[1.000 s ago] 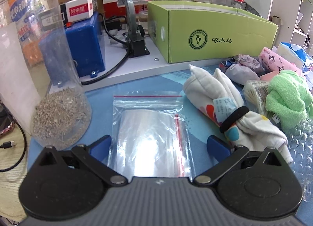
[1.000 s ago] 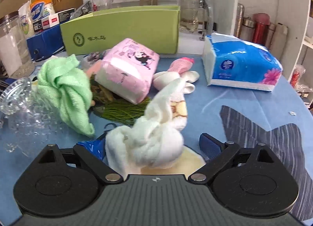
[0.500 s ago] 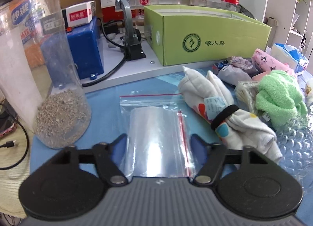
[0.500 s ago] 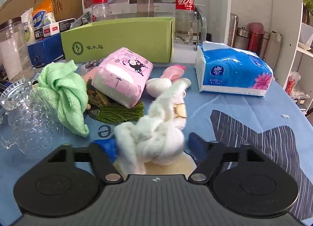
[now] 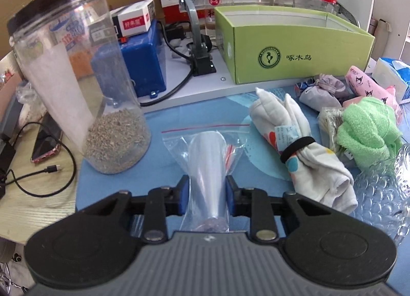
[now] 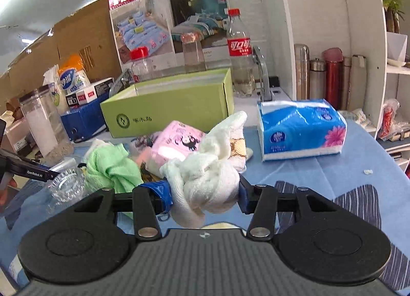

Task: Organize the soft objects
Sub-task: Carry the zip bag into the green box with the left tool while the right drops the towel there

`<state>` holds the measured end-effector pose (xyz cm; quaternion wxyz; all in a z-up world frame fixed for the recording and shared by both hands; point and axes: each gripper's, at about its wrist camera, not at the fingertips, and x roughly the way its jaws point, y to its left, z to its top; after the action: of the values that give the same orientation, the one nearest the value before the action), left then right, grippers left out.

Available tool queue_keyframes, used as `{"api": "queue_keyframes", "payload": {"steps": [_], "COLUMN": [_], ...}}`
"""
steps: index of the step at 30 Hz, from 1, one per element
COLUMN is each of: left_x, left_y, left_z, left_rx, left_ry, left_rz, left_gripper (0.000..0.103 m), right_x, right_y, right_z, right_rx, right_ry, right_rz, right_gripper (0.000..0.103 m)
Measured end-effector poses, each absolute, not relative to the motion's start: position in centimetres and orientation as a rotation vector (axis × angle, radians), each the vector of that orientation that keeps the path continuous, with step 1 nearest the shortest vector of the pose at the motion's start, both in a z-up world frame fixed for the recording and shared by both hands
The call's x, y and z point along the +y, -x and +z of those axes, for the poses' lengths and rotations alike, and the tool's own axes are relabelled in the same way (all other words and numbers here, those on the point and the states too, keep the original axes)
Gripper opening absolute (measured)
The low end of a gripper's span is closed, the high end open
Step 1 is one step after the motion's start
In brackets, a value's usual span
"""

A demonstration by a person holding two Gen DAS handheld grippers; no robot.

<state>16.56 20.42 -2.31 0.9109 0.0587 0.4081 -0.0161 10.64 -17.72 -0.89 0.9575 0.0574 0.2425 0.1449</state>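
Zip bag point(image 5: 205, 165) near end hidden behind gripper body; bubble wrap point(image 5: 381, 193) cut by right edge; white towel point(image 6: 207, 180) underside hidden; box lettering point(image 6: 139, 118) too small

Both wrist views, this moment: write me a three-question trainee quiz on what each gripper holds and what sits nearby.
1. What is the left gripper shut on?
2. True or false: the right gripper holds the green towel.
3. The blue tissue pack lies: A) inside the green box; B) on the blue tablecloth; C) between the fingers.

Key:
1. The clear zip bag.
2. False; it grips the knotted white towel.
3. B.
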Motion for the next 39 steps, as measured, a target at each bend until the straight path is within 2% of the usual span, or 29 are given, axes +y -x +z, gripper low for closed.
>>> {"api": "queue_keyframes", "payload": {"steps": [8,13,19,21,22,23,26,39], "left_x": [19.4,17.1,14.4,13.8,13.5,13.4,13.3,13.9], "left_y": [-18.7,-26.1,-34.9,-36.8,-37.4,-37.7,-38.0,-35.9], "left_z": [3.8,7.3,6.6,5.9,5.6,5.2,4.9,4.7], "left_rx": [0.733,0.672,0.701,0.712,0.719,0.714,0.7,0.712], "left_ry": [-0.077,-0.029,0.001,0.0,-0.003,-0.003,0.001,0.006], "left_rz": [-0.065,-0.121,-0.111,-0.104,-0.098,-0.086,-0.087,-0.079], "left_gripper": [0.026,0.026,0.026,0.04,0.065,0.071,0.071,0.072], "right_x": [-16.0,-13.9,-11.4,-10.8,-10.7,-10.7,-10.3,-9.1], "right_y": [-14.4,-21.0,-30.6,-33.3,-34.3,-35.2,-37.0,-36.9], "right_z": [2.5,5.1,5.5,4.7,4.3,3.8,2.7,2.6], "right_rx": [0.388,0.363,0.428,0.481,0.495,0.508,0.593,0.584], "right_ry": [-0.091,-0.071,-0.039,-0.046,-0.068,-0.097,-0.137,-0.109], "right_rz": [0.383,0.441,0.457,0.477,0.481,0.483,0.443,0.417], "right_gripper": [0.034,0.034,0.035,0.038,0.039,0.041,0.043,0.054]}}
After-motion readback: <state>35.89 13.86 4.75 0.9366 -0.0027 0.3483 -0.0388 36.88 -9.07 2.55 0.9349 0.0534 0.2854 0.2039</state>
